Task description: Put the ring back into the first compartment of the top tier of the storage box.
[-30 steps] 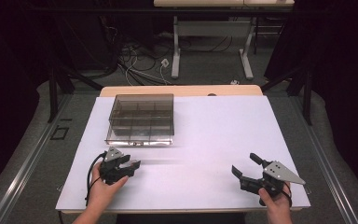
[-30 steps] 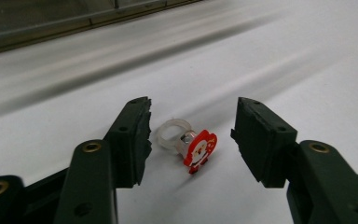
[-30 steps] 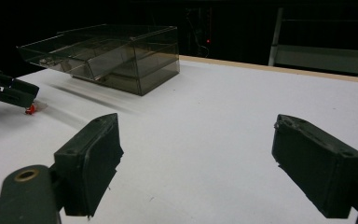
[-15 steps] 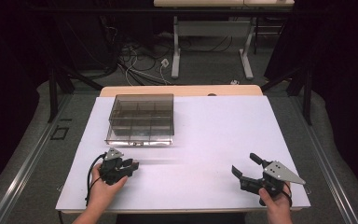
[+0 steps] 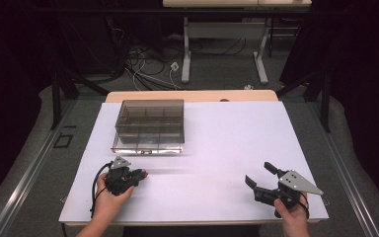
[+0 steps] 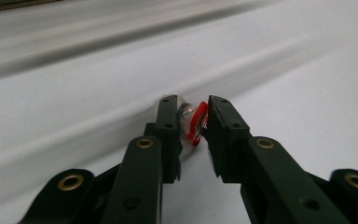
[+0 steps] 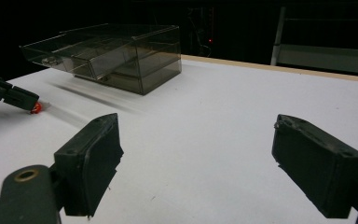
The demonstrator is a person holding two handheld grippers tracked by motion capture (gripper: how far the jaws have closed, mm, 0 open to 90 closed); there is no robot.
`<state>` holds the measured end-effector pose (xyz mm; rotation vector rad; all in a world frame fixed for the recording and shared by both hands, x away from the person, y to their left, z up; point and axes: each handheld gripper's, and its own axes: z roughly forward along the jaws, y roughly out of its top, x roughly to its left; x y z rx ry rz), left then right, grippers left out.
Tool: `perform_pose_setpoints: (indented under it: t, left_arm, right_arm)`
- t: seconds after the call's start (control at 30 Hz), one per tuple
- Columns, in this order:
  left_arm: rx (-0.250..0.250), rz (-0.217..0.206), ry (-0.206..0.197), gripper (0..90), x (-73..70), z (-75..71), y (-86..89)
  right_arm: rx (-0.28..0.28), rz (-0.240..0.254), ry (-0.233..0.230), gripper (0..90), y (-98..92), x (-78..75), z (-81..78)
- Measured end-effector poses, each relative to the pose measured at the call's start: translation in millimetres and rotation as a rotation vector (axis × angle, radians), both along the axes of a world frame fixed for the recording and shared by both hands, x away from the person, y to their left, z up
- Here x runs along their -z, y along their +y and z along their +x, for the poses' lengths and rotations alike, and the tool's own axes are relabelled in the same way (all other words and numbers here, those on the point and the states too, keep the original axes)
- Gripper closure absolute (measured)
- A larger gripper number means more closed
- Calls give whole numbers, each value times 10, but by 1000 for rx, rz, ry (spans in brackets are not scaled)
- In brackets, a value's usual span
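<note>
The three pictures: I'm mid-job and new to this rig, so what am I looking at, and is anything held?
No robot arm here: a person holds a two-fingered tool in each hand at a white table. The high view looks down from above; the other two pictures come from cameras riding on each tool. A smoky clear compartment box sits at the far left. The left gripper has just been closing its fingers around a small clear piece with a red part, which sits between them; whether both pads already press it I can't tell. The right gripper is open with nothing in it.
</note>
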<state>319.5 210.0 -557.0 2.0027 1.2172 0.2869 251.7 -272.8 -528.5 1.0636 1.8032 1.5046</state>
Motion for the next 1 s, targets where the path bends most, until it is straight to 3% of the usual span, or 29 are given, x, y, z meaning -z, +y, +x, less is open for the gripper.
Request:
perform_pose_setpoints:
  t: [0.7, 0.83, 1.0]
  left_arm:
    - [10, -5, -9, 794, -26, -14, -5]
    - [17, -1, -13, 892, -51, -26, -1]
    - [17, -3, -11, 893, -53, -25, 6]
  right_arm:
    - [-4, -1, -6, 149, -9, -2, 3]
    - [-3, -1, -10, 149, -10, -1, 3]
    - [-4, 0, -9, 149, -12, -1, 3]
